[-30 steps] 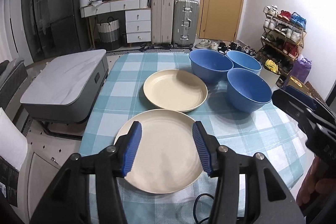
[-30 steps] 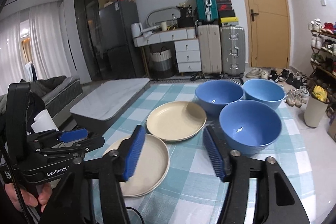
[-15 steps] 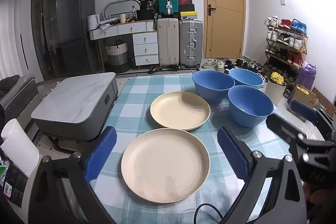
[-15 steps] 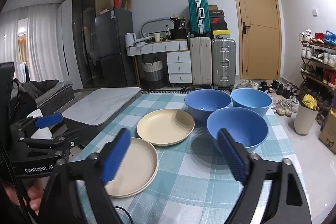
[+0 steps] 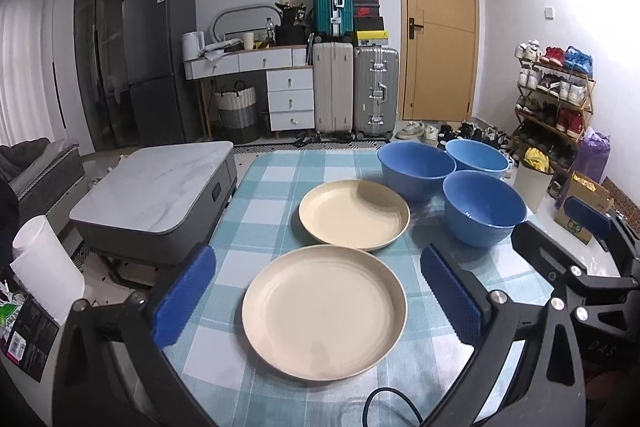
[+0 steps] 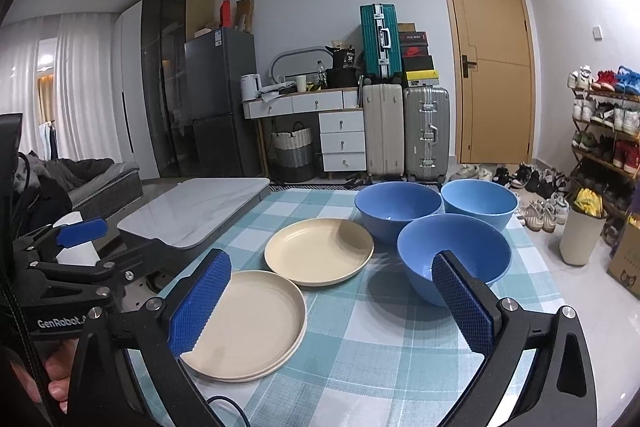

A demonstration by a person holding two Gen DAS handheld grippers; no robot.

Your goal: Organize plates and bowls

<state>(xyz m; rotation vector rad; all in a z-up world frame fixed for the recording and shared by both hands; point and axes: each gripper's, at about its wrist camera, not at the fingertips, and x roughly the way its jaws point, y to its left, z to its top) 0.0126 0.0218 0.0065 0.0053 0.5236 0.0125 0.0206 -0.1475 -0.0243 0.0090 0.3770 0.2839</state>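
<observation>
The near plate (image 5: 324, 311) lies flat on the checked tablecloth (image 5: 276, 187) right in front of me, cream-coloured and bare, with a second rim showing under its edge in the right wrist view, so it looks to be resting on another plate. Just beyond it, close but apart, sits the far plate (image 5: 354, 214), also cream and flat. To the right of that plate stand three blue bowls, all upright: the nearest bowl (image 5: 484, 207) by the table's right edge, the back left bowl (image 5: 416, 165) just behind the far plate, and the back right bowl (image 5: 477, 157) beside it, the three crowded close together. My left gripper (image 5: 320, 301) hovers over the near plate with its blue pads (image 5: 185, 295) spread wide and opening; the plate shows between them but neither pad touches it. My right gripper (image 6: 330, 305) is likewise opening, its fingers far apart, pinching nothing, with the right pad showing in front of the nearest bowl and the left pad over the near plate's edge. Each gripper shows at the edge of the other's view. Left of the table stands a low grey marble-topped table (image 5: 156, 183); suitcases (image 5: 354, 87), a white drawer unit (image 5: 290, 99), a wooden door (image 5: 438, 27) and a shoe rack (image 5: 554, 103) line the far wall.
</observation>
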